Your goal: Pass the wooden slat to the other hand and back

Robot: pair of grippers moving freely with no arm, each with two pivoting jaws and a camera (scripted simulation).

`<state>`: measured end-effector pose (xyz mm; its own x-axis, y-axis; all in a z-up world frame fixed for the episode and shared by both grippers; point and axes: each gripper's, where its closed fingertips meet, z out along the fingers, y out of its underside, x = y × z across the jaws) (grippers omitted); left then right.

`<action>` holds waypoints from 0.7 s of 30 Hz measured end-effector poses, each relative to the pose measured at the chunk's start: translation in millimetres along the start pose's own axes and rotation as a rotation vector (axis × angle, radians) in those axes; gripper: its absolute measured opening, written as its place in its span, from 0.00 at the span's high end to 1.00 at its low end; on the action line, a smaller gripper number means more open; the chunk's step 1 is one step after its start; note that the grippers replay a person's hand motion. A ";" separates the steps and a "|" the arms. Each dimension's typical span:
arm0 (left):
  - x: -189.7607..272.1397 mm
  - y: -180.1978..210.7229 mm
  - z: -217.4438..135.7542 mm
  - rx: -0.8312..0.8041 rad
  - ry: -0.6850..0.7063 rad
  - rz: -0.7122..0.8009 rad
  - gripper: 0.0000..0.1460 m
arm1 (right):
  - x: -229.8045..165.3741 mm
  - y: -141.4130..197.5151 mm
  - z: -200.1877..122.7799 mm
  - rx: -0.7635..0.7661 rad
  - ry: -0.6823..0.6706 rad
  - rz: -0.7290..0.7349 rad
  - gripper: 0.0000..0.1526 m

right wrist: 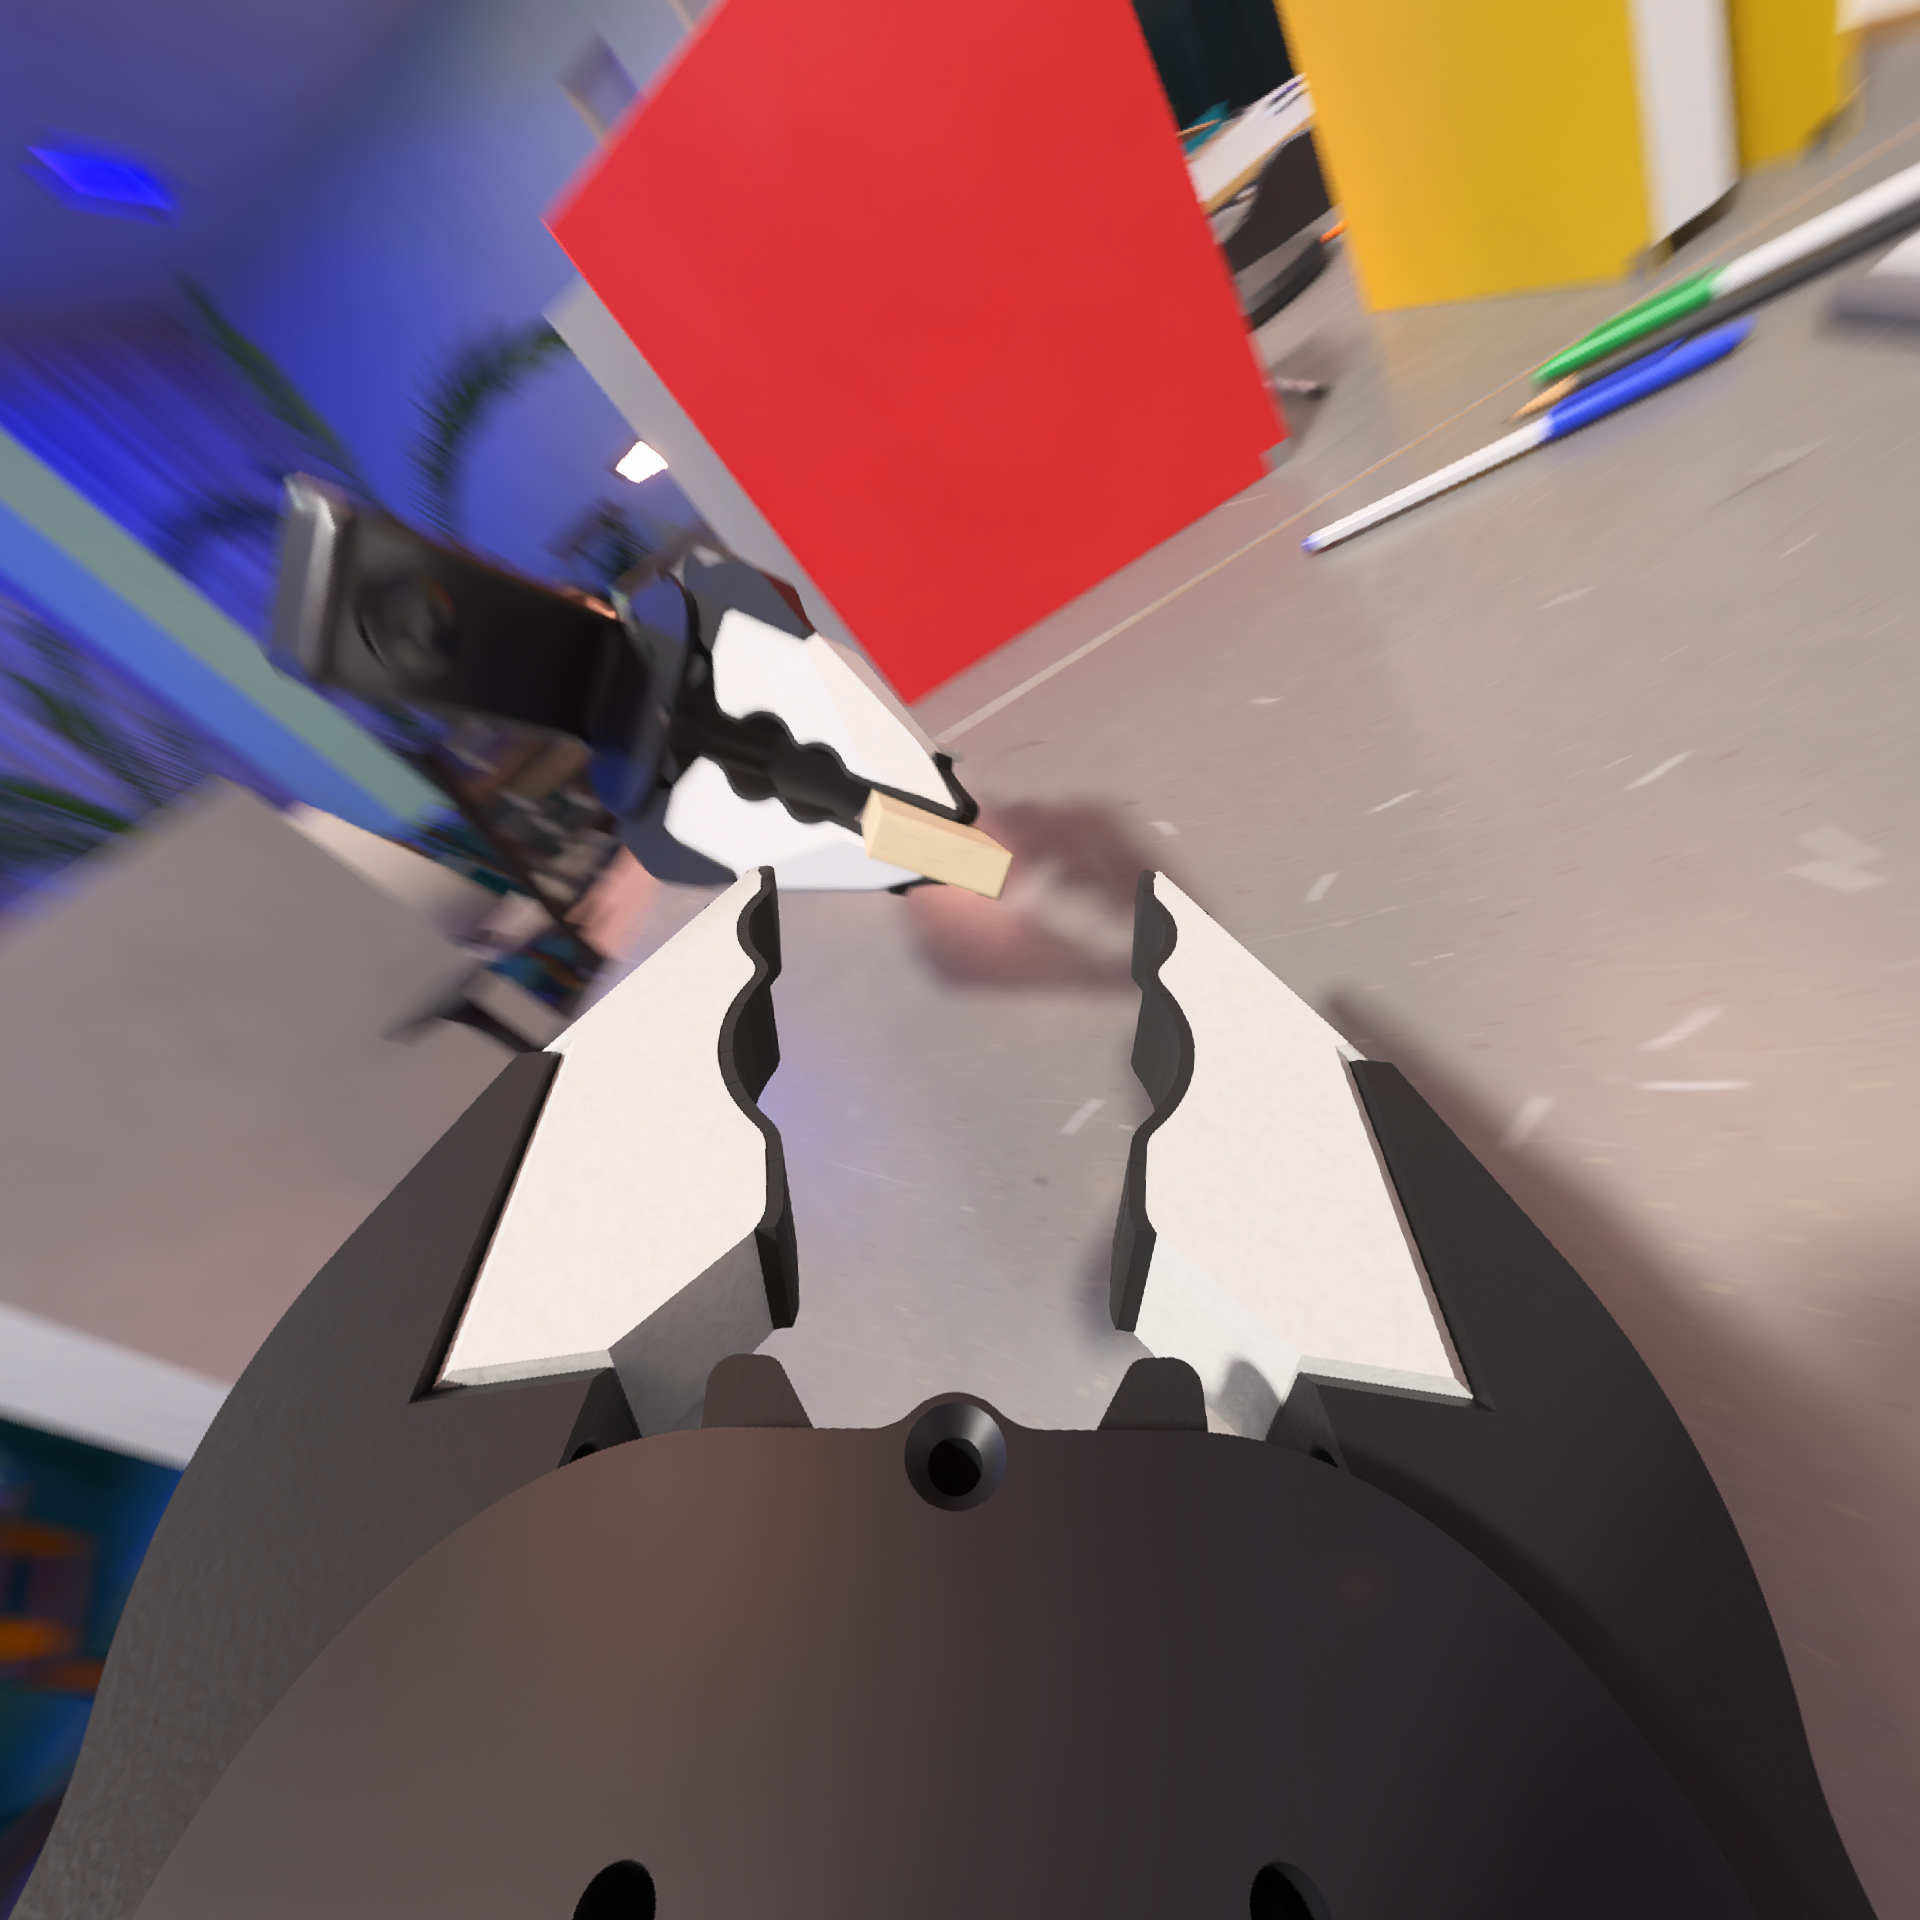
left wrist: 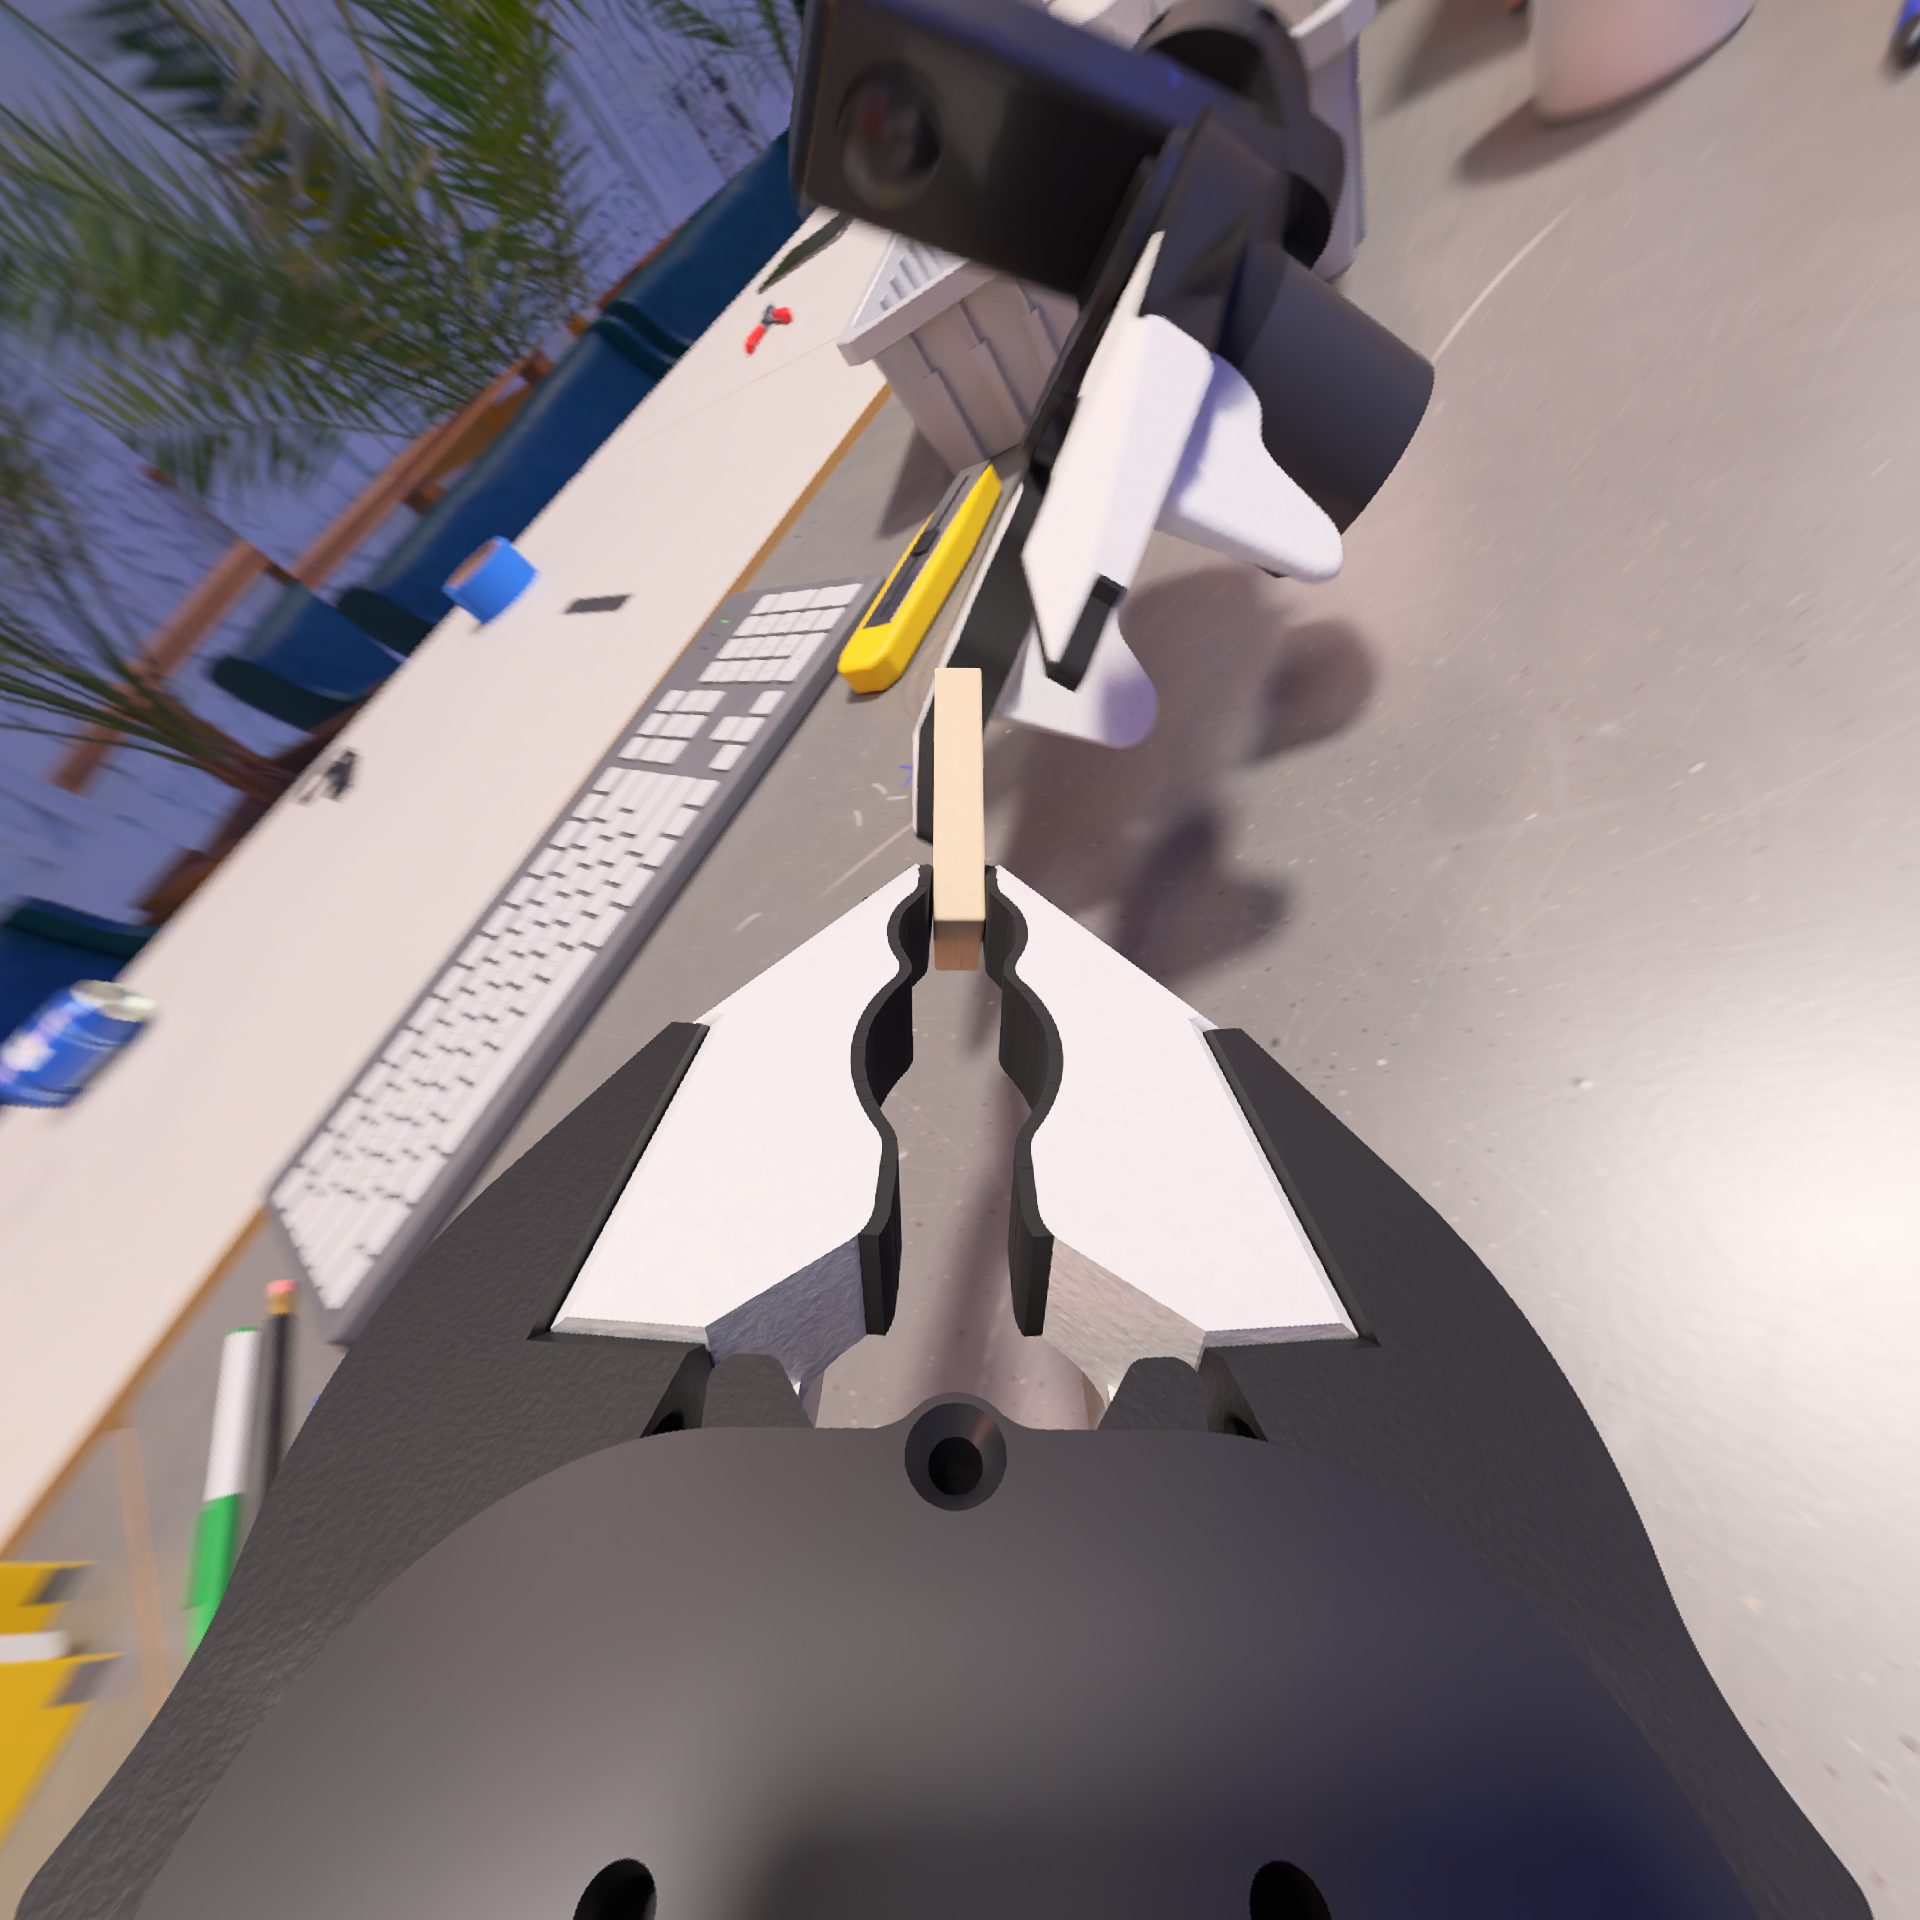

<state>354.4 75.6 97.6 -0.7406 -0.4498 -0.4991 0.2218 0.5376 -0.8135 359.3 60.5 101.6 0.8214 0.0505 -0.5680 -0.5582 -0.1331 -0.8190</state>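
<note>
Wooden slat [left wrist: 957, 821], seemingly light and stiff, is pinched at its near end by the left gripper [left wrist: 957, 883], clear above the desk [left wrist: 1558, 1039]. The right gripper [right wrist: 956, 894], fingers spread and empty, should take the free end at 12 o'clock

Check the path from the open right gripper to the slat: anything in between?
Nothing visible. The wooden slat sticks out of the shut left gripper, just beyond the right gripper, whose fingers are spread. Only bare table lies between. The pens sit far off to the side.
</note>
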 end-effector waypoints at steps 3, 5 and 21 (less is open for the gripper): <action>0.5 -0.2 -3.4 0.029 0.142 -0.146 0.94 | 1.6 -5.5 -8.6 -0.047 0.204 -0.297 0.55; -1.5 -3.1 -5.6 0.076 0.227 -0.237 0.94 | -4.0 -10.3 -10.2 -0.087 0.312 -0.518 0.55; 14.6 -11.0 -19.6 0.103 0.863 -0.501 0.94 | -13.3 7.7 22.5 -0.488 0.441 -1.284 0.58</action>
<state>328.7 77.1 105.1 -0.9612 0.0857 0.2623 -0.2184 0.3450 -0.9128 341.5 81.0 101.0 0.7345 0.1007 0.6711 0.6015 -0.5545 -0.5752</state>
